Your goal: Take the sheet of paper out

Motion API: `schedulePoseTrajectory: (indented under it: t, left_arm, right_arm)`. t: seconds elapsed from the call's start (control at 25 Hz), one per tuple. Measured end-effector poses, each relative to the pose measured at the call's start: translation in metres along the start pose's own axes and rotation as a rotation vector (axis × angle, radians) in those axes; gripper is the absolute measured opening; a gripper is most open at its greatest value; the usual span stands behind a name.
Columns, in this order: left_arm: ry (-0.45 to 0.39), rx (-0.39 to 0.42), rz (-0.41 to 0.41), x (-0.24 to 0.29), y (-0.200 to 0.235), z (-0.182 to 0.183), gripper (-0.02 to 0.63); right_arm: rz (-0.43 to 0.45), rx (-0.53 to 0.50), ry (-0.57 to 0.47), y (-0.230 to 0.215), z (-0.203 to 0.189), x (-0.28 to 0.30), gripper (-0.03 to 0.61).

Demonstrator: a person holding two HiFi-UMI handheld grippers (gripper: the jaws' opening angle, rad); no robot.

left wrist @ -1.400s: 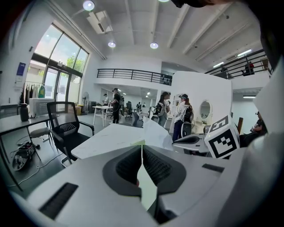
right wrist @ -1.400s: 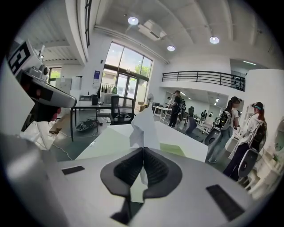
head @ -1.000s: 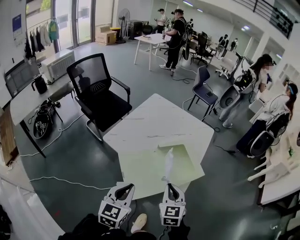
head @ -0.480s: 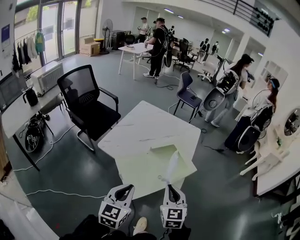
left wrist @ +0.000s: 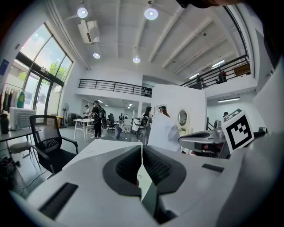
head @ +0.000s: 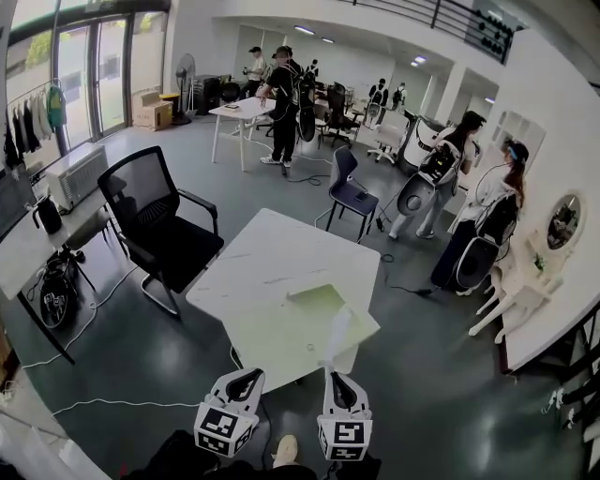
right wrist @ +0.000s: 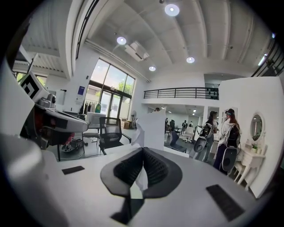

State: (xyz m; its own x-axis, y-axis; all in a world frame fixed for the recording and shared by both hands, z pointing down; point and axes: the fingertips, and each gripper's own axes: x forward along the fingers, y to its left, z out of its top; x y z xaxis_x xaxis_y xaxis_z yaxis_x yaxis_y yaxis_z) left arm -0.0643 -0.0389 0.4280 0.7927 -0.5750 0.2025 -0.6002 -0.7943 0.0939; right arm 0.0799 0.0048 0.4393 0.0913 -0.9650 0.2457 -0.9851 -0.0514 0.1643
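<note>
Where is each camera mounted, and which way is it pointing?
Head view: on the head, facing down at the white table; left claw and right claw show below.
Left gripper view: rides the left claw, facing across the room over its closed jaws.
Right gripper view: rides the right claw, jaws pinching the sheet of paper.
Shared by all: that sheet.

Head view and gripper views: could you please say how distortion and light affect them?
Head view: fisheye bends the room's edges, table sharp. Left gripper view: dark round vignette, a ceiling lamp glares. Right gripper view: same vignette, windows bright, paper clear.
</note>
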Motion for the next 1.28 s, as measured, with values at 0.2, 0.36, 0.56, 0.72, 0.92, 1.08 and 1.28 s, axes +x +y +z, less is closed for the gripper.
schedulePoseTrajectory:
  t: [0.2,0.36,0.56,0.72,0.92,1.08,1.28]
  left_arm:
    - [-0.013,0.024,-0.033,-0.013,-0.020,0.003,0.028]
    - [-0.014,0.039,-0.067,-0.021,-0.035,0.001,0.028]
    - [-0.009,0.059,-0.122,-0.031,-0.062,-0.010,0.028]
    - [-0.006,0.073,-0.166,-0.031,-0.087,-0.015,0.028]
    - [-0.006,0.095,-0.212,-0.028,-0.114,-0.014,0.028]
    - [-0.011,0.111,-0.234,-0.029,-0.133,-0.011,0.028]
    - [-0.017,0.123,-0.232,-0.032,-0.139,-0.011,0.028]
  right_arm:
    - [-0.022,0.036,-0.030,0.001,0.000,-0.033,0.018]
    - [-0.054,0.052,-0.042,0.002,-0.002,-0.059,0.018]
    - [-0.104,0.068,-0.042,-0.001,-0.016,-0.097,0.018]
    - [-0.139,0.078,-0.043,-0.010,-0.027,-0.122,0.018]
    - [-0.178,0.088,-0.043,-0.023,-0.035,-0.146,0.018]
    - [-0.203,0.096,-0.046,-0.035,-0.039,-0.162,0.018]
    - [-0.203,0.098,-0.057,-0.036,-0.041,-0.169,0.018]
